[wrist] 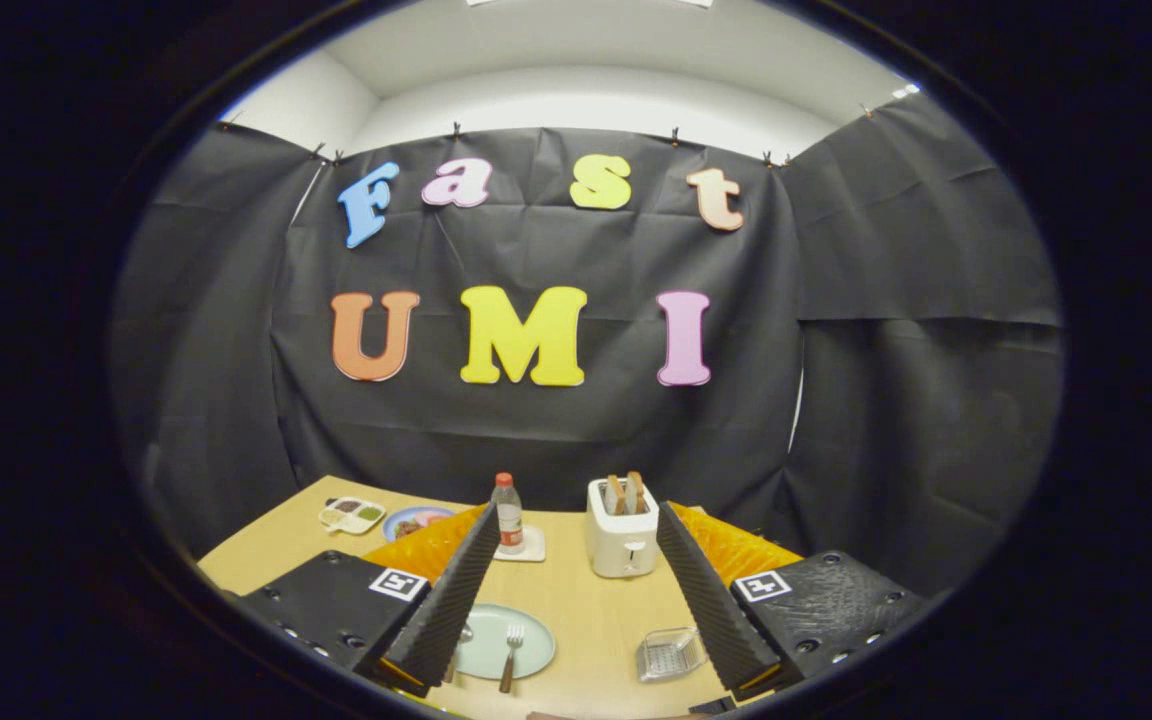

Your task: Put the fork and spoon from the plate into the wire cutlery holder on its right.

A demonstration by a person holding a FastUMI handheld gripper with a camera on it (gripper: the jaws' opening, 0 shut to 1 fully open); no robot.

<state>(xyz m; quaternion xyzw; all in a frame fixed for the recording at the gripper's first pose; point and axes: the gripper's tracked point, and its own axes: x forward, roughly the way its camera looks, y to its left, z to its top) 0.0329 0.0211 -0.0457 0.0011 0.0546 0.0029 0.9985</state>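
A: Gripper view: the gripper (576, 590) is held high above the table (586, 610) with its fingers spread wide and nothing between them, presumably so that the whole layout is taken in before any descent.

B: Where are the fork (511, 655) and spoon (458, 645) found?

A: On the plate (526, 630), just ahead, the spoon partly hidden behind the left finger. The wire cutlery holder (669, 654) is set to its right, apart. The toaster (622, 528) and bottle (507, 513) are placed well beyond; the path is not blocked.
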